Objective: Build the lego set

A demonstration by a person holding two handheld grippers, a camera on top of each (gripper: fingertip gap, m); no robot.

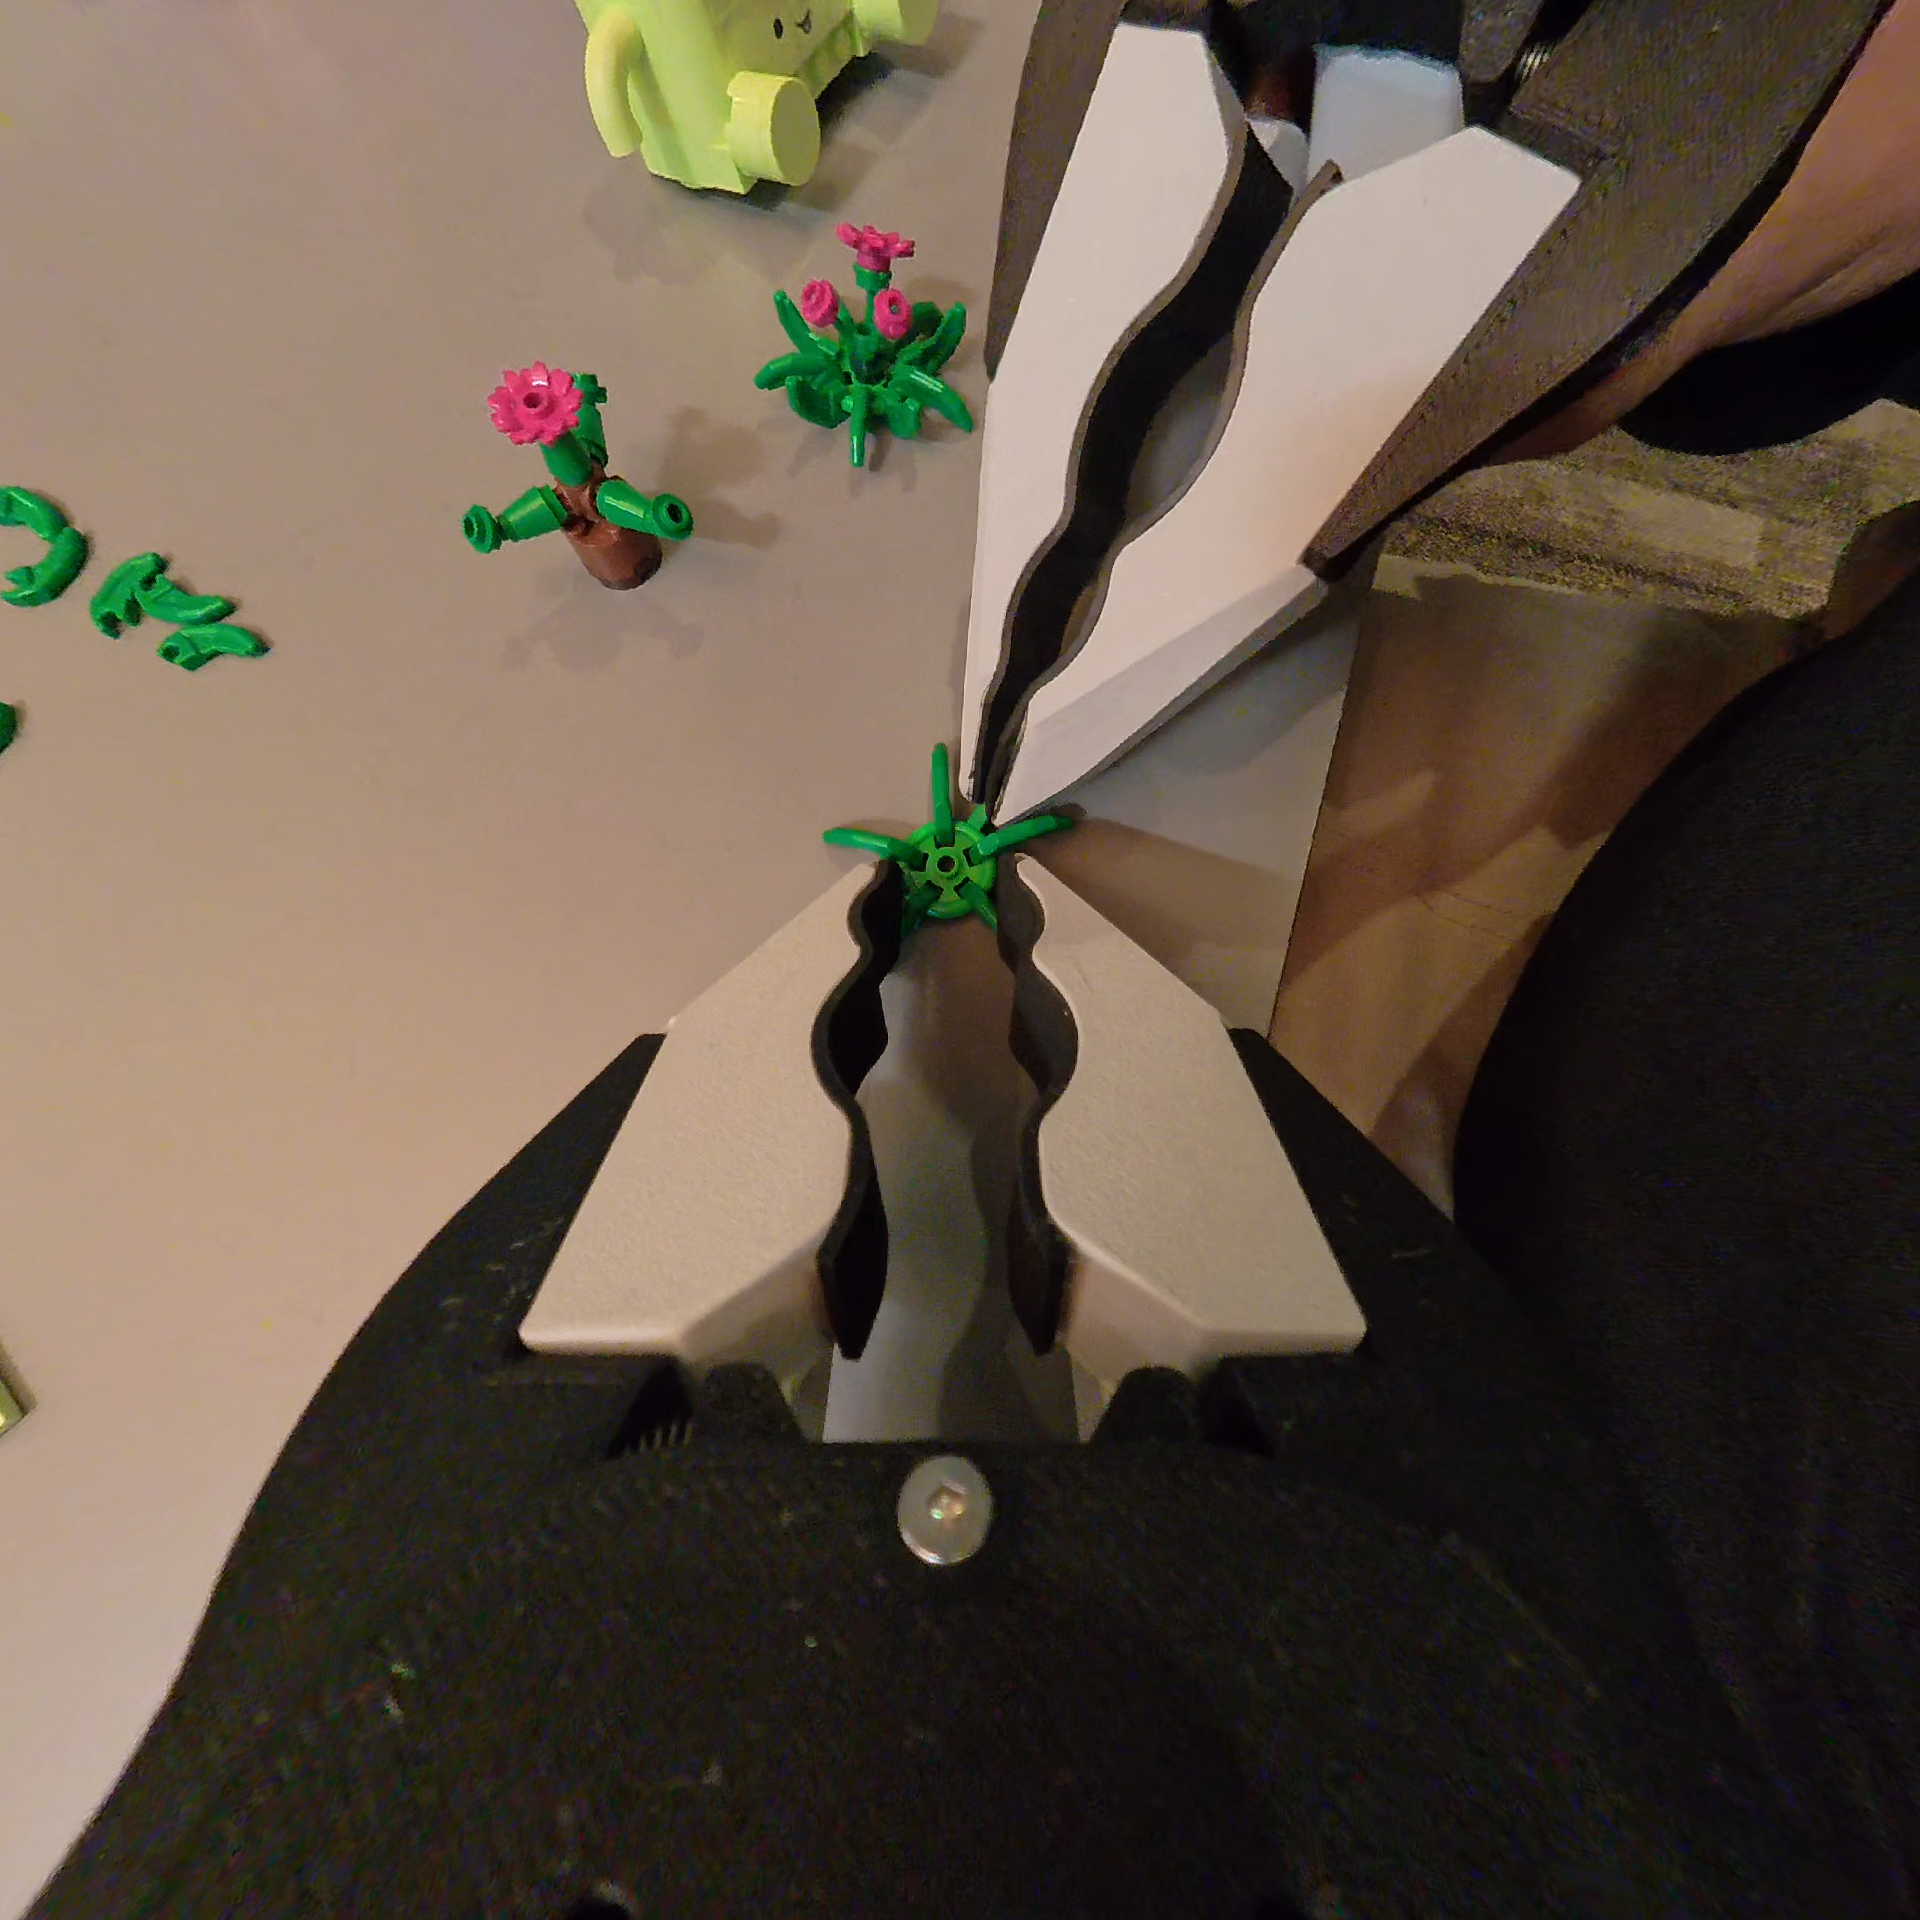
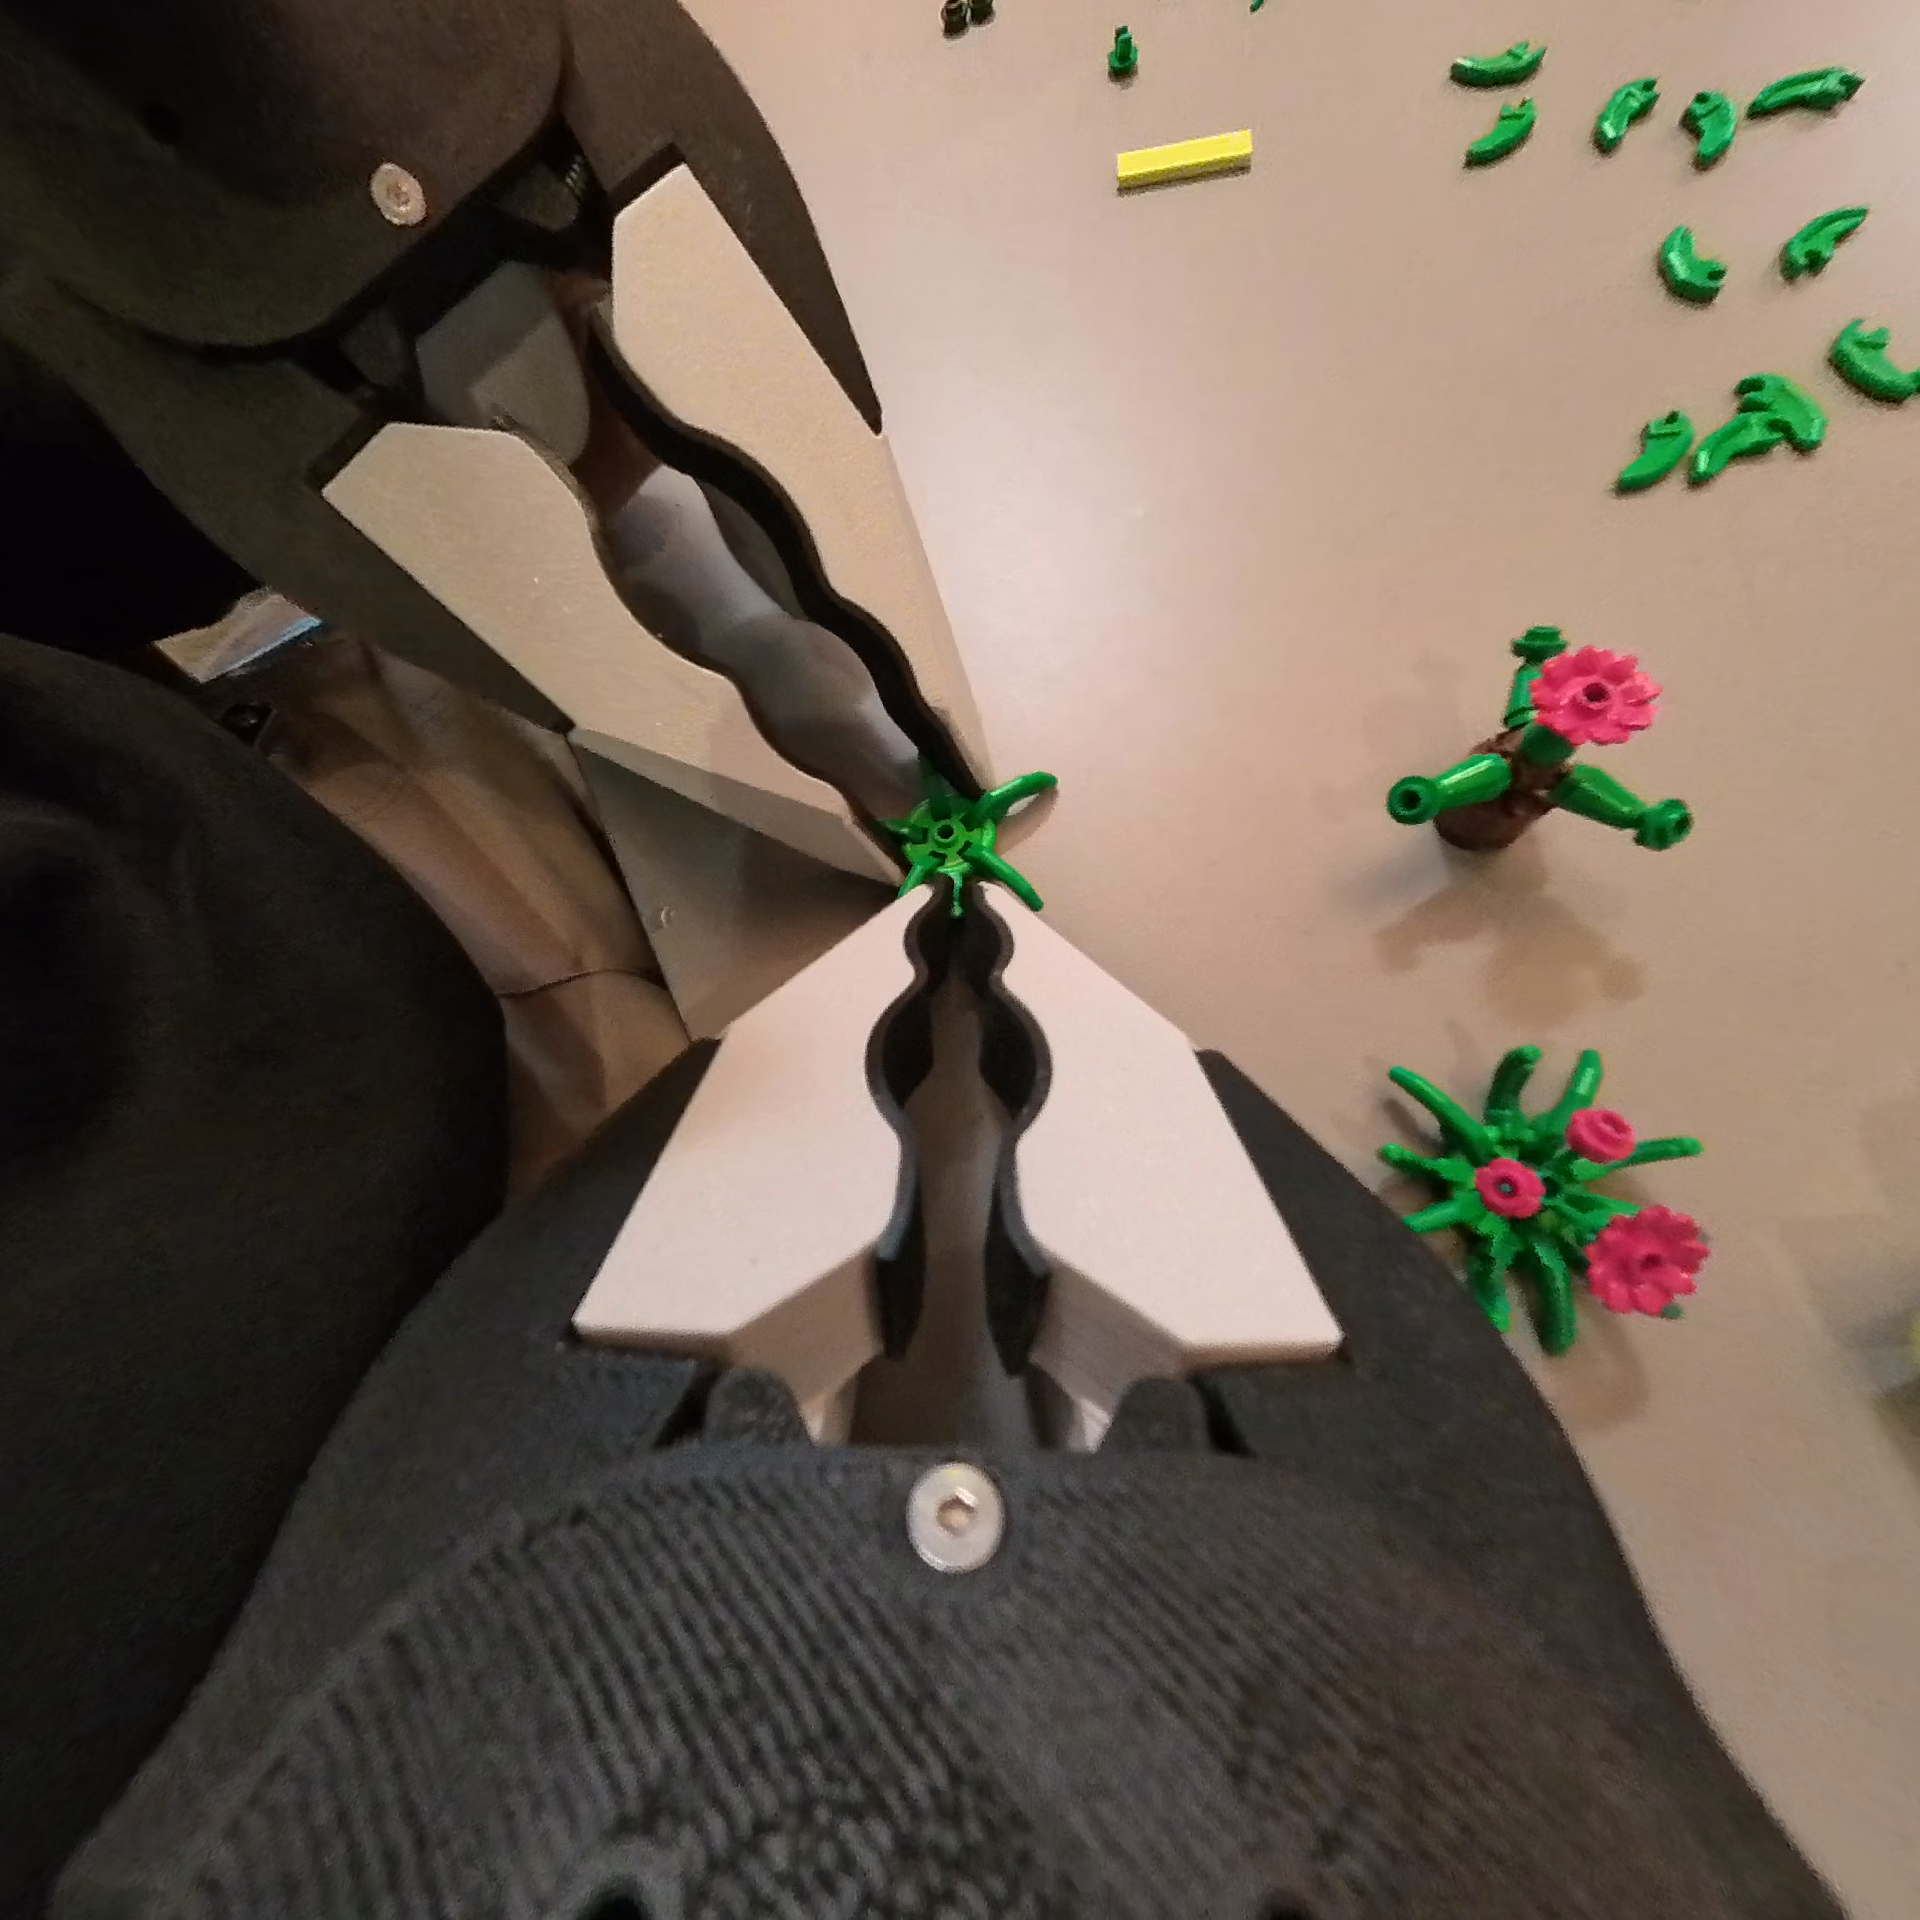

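A small green round leaf piece (image 1: 943, 864) with several thin spiky leaves is held above the grey table (image 1: 416, 935) near its edge. My left gripper (image 1: 948, 899) is shut on its round hub from below. My right gripper (image 1: 985, 795) comes in from the upper right, its tips shut at the piece's rim between the leaves. In the right wrist view the piece (image 2: 943, 836) sits between my right gripper (image 2: 956, 920), pinched on one thin leaf, and my left gripper (image 2: 930, 805), which reaches in from the upper left.
On the table stand a brown stem with a pink flower (image 1: 582, 488) (image 2: 1527, 769) and a leafy plant with three pink flowers (image 1: 868, 353) (image 2: 1548, 1195). Loose green leaves (image 1: 156, 613) (image 2: 1714, 260), a yellow tile (image 2: 1184, 156) and a lime toy figure (image 1: 727, 83) lie farther off. A person's dark clothing (image 1: 1714, 1143) is beside the table. Only a small space, under 4 cm, lies between the two pairs of fingers. Both grippers' tips are roughly 15 centimeters from the lime toy figure (image 1: 727, 83).
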